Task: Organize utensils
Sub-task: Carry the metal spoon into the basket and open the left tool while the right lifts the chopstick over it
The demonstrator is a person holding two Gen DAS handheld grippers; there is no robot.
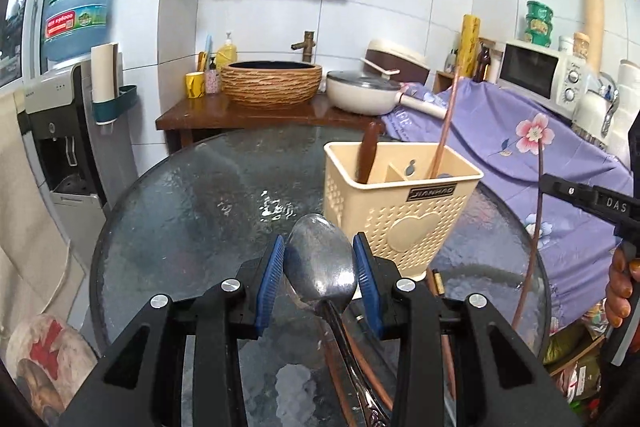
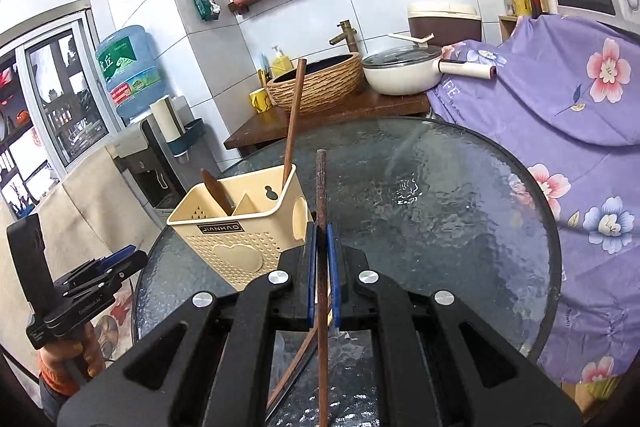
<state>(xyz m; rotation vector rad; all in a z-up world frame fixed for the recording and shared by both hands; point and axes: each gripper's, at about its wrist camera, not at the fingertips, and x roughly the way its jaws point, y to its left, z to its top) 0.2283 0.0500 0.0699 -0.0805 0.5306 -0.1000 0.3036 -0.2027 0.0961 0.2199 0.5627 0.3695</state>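
Glass forms the round surface (image 1: pixel 192 211) that carries a cream utensil holder (image 1: pixel 400 211), which stands upright on it with a divider splitting it into compartments. A dark wooden handle (image 1: pixel 366 157) leans in its left compartment and a long brown chopstick (image 1: pixel 446 123) leans in its right one. The left hand-held gripper (image 1: pixel 319 281) has its blue pads (image 1: pixel 270 279) on either side of the bowl of a metal spoon (image 1: pixel 320 263), holding it by the bowl, with the spoon's handle running back toward the camera. The right hand-held gripper (image 2: pixel 323 275) is narrowed onto a dark chopstick (image 2: pixel 321 195), pinched between its pads and pointing upward just beside the holder. More brown chopsticks (image 1: pixel 370 367) lie on the glass beneath the left hand-held gripper.
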